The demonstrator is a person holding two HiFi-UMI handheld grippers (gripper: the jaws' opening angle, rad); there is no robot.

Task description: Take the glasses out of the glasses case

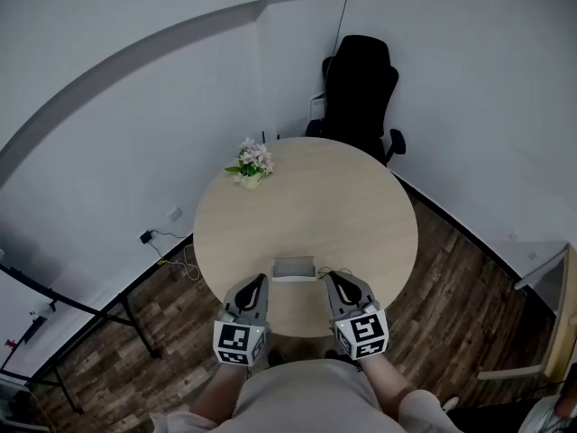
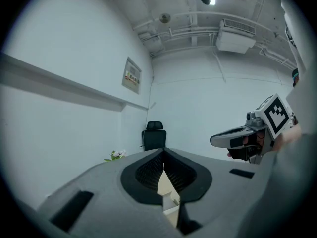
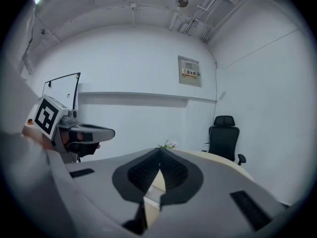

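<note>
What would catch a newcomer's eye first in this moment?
A round pale table fills the middle, with a small grey glasses case at its near edge. The left claw and right claw, both shut, flank the case. Flowers sit at the far-left rim, a black chair beyond.

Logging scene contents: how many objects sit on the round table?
2: a flower pot near the far left edge; the glasses case at the near edge. Nothing else shows.

Round pale table [image 1: 361,215], grey glasses case [image 1: 294,268] at near edge, flowers [image 1: 251,162] at far edge
</note>
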